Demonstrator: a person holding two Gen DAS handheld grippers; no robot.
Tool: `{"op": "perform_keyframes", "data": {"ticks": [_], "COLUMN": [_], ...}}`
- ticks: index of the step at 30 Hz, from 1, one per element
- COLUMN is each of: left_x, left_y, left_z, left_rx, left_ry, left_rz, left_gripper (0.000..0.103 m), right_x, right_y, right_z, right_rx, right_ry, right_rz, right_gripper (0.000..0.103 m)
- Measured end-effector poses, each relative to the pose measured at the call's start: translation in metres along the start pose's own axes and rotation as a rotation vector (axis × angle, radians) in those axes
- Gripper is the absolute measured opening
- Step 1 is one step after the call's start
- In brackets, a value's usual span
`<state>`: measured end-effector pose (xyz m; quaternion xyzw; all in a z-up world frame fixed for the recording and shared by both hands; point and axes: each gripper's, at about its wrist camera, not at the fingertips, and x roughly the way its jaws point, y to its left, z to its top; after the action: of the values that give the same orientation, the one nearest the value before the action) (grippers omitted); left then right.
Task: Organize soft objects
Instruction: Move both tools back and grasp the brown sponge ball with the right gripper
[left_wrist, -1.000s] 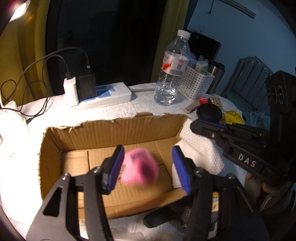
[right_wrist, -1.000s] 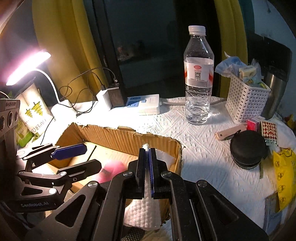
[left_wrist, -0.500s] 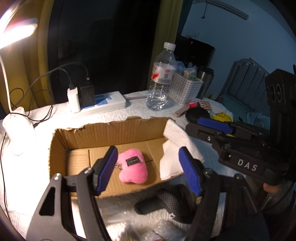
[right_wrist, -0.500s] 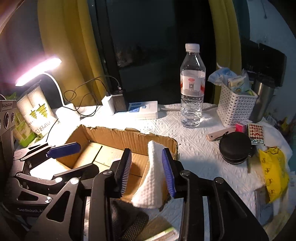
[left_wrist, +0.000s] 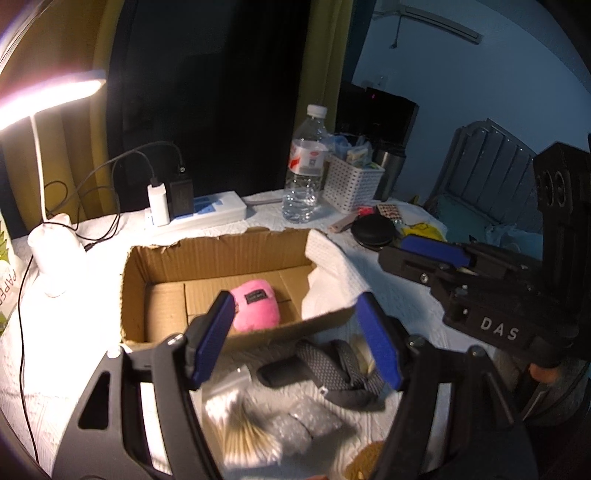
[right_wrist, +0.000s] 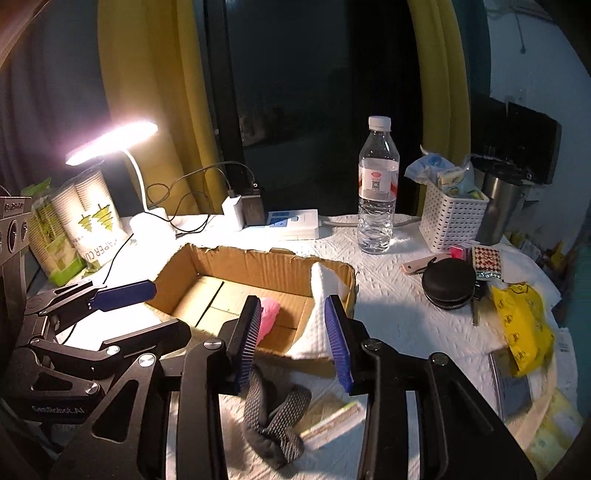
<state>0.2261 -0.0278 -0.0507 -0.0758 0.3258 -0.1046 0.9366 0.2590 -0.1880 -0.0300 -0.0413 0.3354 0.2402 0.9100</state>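
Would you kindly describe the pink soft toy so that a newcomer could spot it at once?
Find the open cardboard box in the middle of the white-covered table. The pink soft toy lies on its floor, toward the near wall. It is the only pink thing in the box, with a small dark label, unlike the white paper towel draped over the box's right end.

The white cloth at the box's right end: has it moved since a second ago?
Yes. The white cloth was pinched upright above the cardboard box; now it drapes over the box's wall.
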Motion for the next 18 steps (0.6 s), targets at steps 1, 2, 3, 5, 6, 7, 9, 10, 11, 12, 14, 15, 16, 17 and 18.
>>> {"op": "perform_keyframes", "data": {"ticks": [1,2,3,5,6,7,9,10,11,12,14,15,16,17,18], "left_x": [-0.004,-0.007,-0.011,-0.017,-0.021,-0.024,-0.030,-0.033,-0.036,-0.039,-0.044,-0.046,-0.048,-0.050,-0.051], "left_y": [-0.001,-0.002,-0.003,-0.004,-0.005,-0.005,-0.005,-0.006,-0.006,-0.007,-0.008,-0.008,-0.008,-0.008,-0.008], "left_z": [-0.002,-0.004,-0.007,-0.011,-0.014,-0.017,-0.022,-0.025,-0.027,-0.030,-0.035,-0.039,-0.042,-0.046,-0.050], "left_rx": [0.001,0.002,0.003,0.004,0.004,0.004,0.006,0.008,0.009,0.010,0.012,0.011,0.009,0.005,0.002], "left_ry": [-0.003,-0.007,-0.011,-0.018,-0.020,-0.022,-0.028,-0.031,-0.032,-0.033,-0.037,-0.038,-0.038,-0.038,-0.035], "left_rz": [-0.002,-0.003,-0.005,-0.008,-0.009,-0.010,-0.011,-0.012,-0.013,-0.017,-0.019,-0.021,-0.023,-0.025,-0.027], "left_gripper": [0.070,0.070,0.070,0.070,0.070,0.070,0.070,0.070,0.070,0.070,0.071,0.072,0.076,0.077,0.077], "right_x": [-0.003,-0.008,-0.012,-0.018,-0.022,-0.025,-0.032,-0.035,-0.037,-0.040,-0.046,-0.048,-0.050,-0.052,-0.053], "right_y": [0.001,0.004,0.005,0.009,0.010,0.012,0.015,0.017,0.019,0.020,0.023,0.024,0.025,0.026,0.027], "right_z": [-0.002,-0.004,-0.006,-0.010,-0.012,-0.015,-0.020,-0.023,-0.026,-0.028,-0.036,-0.039,-0.042,-0.046,-0.051], "right_rx": [0.000,-0.001,-0.002,-0.004,-0.006,-0.007,-0.006,-0.005,-0.004,-0.003,-0.003,-0.001,0.001,0.005,0.008], "right_ry": [-0.002,-0.005,-0.007,-0.011,-0.013,-0.014,-0.018,-0.019,-0.018,-0.018,-0.019,-0.019,-0.017,-0.014,-0.010], "right_rz": [-0.003,-0.006,-0.008,-0.012,-0.014,-0.016,-0.019,-0.021,-0.023,-0.026,-0.031,-0.032,-0.034,-0.036,-0.038], "right_gripper": [0.039,0.039,0.040,0.040,0.041,0.042,0.045,0.045,0.045,0.045,0.045,0.046,0.046,0.046,0.046]}}
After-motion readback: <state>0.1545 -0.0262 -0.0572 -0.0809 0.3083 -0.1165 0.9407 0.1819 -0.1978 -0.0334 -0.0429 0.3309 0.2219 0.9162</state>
